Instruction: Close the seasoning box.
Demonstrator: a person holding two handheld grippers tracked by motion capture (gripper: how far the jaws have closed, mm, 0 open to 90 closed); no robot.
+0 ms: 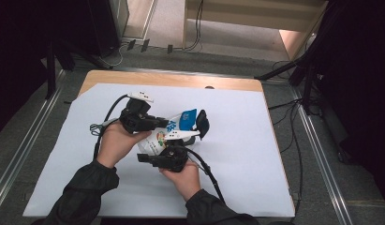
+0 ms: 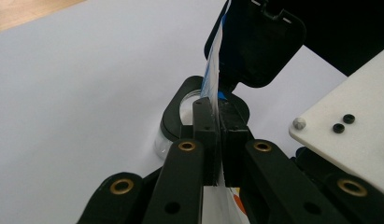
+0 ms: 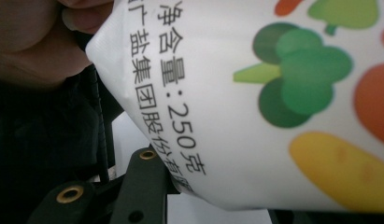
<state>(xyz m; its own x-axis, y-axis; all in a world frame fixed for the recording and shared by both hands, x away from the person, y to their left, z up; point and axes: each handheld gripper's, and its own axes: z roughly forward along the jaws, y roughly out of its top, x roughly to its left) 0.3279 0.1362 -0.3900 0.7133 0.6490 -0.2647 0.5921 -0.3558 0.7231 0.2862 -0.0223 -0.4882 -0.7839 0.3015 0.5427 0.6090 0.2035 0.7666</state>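
Far left of the high view: grey floor with a metal rail (image 1: 26,140), then the wooden table (image 1: 171,80) under a large white paper sheet (image 1: 237,164).

Left hand (image 1: 116,143) grips the left gripper (image 1: 157,123) above the middle of the sheet, pointing right. In the left gripper view its 2 jaws stand pressed together on the thin sealed edge of a plastic bag (image 2: 213,79), which rises out of the clamp. The pads pinch that film with no gap to be seen.

The bag (image 1: 173,129), white with a blue top and printed vegetables, hangs between the 2 grippers, held up off the sheet.

Beyond the clamp, in the left gripper view, a clear jar (image 2: 182,121) with a black rim sits on the sheet. Its black flip lid (image 2: 262,44) stands open above it. In the high view the lid (image 1: 202,123) shows just right of the bag's blue top.

Right hand (image 1: 184,180) holds the right gripper (image 1: 155,158) below the bag, pointing left. In the right gripper view the bag's printed face (image 3: 273,102) lies close across the jaws. 1 black jaw shows at lower left, against the bag's bottom edge. Whether these jaws press on the bag cannot be told.

Right edge: a black tripod leg (image 1: 284,70) and cables (image 1: 298,140) on the floor.
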